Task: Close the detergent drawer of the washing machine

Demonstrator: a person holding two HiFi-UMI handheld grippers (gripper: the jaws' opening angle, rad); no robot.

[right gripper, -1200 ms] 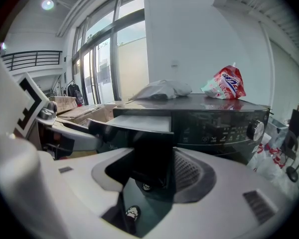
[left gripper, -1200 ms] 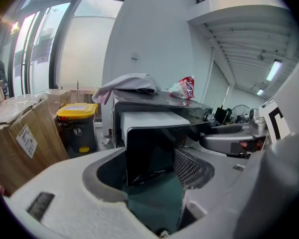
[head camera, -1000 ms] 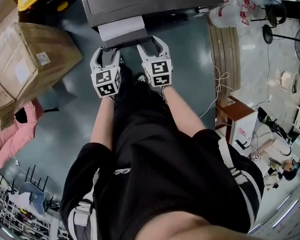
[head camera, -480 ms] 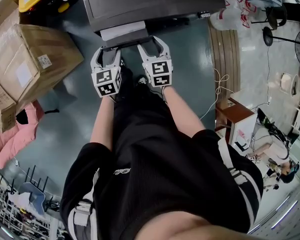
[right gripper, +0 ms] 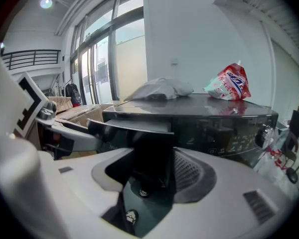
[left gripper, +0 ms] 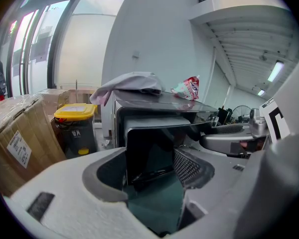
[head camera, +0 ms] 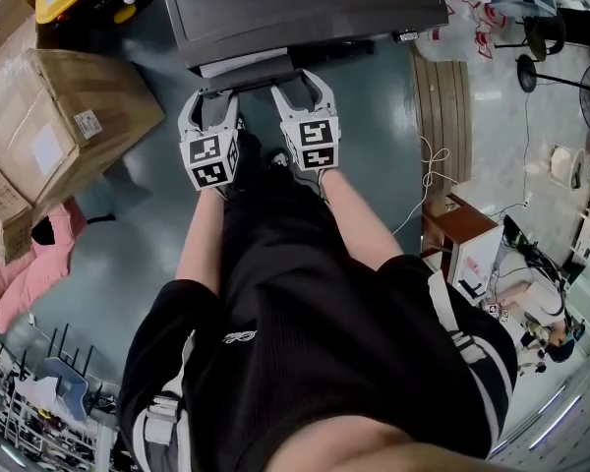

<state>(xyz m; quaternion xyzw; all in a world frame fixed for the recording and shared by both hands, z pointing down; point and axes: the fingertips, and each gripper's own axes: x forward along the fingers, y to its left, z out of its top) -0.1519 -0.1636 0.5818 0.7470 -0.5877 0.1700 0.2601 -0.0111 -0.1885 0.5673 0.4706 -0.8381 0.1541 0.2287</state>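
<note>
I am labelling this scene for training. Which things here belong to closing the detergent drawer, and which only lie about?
Job: detergent drawer, washing machine, left hand-held gripper, right hand-held gripper.
Lying about: cardboard box, yellow-lidded bin, red-and-white bag, pale cloth, pink cloth.

One left gripper (head camera: 211,106), one right gripper (head camera: 303,91), one washing machine (head camera: 305,3), one detergent drawer (head camera: 241,64), one yellow-lidded bin (left gripper: 77,126).
</note>
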